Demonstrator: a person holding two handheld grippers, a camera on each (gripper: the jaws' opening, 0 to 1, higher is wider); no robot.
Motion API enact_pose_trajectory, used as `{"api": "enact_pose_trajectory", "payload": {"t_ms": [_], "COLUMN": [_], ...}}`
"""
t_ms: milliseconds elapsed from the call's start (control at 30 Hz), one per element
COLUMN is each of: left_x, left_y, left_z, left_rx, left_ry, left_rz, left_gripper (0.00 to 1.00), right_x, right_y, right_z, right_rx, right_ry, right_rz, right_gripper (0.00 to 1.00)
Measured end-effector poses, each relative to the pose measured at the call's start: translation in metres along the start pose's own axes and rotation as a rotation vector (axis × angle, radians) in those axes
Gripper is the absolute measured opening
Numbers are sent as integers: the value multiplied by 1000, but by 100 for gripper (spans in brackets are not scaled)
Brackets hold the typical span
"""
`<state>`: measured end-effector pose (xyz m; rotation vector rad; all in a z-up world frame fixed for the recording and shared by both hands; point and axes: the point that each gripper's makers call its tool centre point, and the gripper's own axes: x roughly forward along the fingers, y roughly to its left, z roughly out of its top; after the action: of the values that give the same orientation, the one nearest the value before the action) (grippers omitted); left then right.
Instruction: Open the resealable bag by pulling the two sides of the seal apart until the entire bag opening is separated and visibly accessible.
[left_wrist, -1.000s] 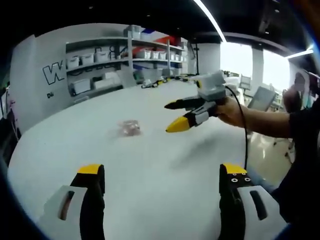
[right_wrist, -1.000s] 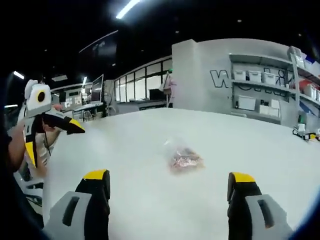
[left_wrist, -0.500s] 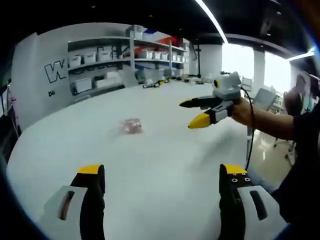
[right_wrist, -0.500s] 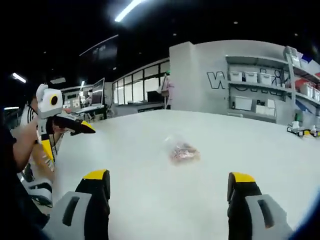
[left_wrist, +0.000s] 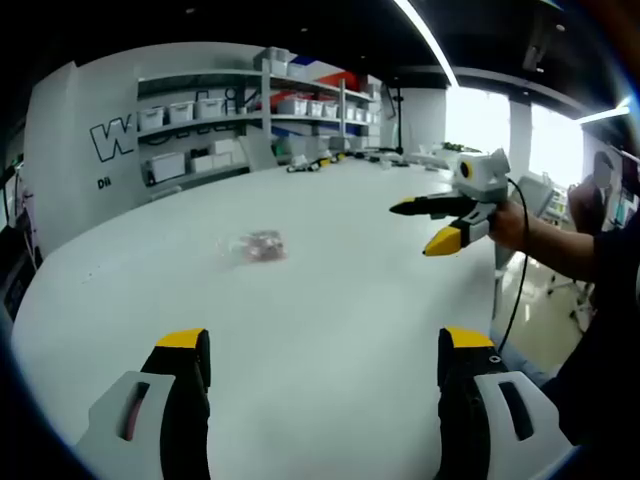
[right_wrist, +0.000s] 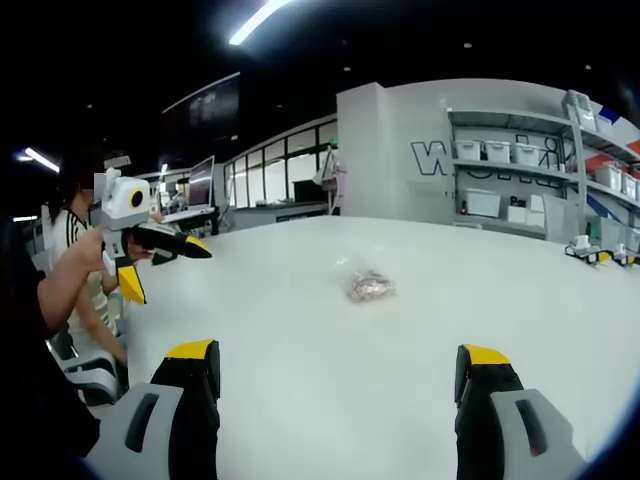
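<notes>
Left gripper (left_wrist: 318, 345): jaws spread wide, nothing between them, held above the white table (left_wrist: 330, 290). Right gripper (right_wrist: 338, 360): jaws likewise apart and empty; seen from the left gripper view off to the right, raised clear of the tabletop. Resealable bag (right_wrist: 370, 286): small, clear, with pinkish-brown contents, lying flat out on the table, well apart from both grippers, apparently unopened; seal edge too small to tell. Handling, judged: light, limp, slick film, likely to slide or bunch. Best hold: one jaw pair on each lip just above the seal, near the middle. Background: shelving (left_wrist: 250, 110) with bins.
</notes>
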<state>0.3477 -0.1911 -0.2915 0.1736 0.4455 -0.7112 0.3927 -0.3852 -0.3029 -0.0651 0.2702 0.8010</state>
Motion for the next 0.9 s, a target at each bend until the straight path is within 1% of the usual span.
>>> {"api": "enact_pose_trajectory", "payload": {"t_ms": [367,467,600,700,900], "left_x": [-5,-6,-5,-6,-5], "left_y": [5,8,13,13,16], "left_z": [-1,-1,-5,-5,-4], "left_rx": [-13,-18,-33,-32,-38], "left_ry": [-7,-13,-11,-9,-15], "left_rz": [10,19,27,30,33], "left_gripper": [93,93,93,93,93], "right_x": [-16,-20,-21,-21,-21], "right_y": [-4,-3,-3,-2,-1], "right_z": [1,-2,-6,-6,-6], "right_rx": [6,2,13,22,9], "right_ry": [-16,-14,-17,-22,-19], "right_rz": [-19,-26,-23,-22,-21], "right_gripper": [99,100,99,99,99]}}
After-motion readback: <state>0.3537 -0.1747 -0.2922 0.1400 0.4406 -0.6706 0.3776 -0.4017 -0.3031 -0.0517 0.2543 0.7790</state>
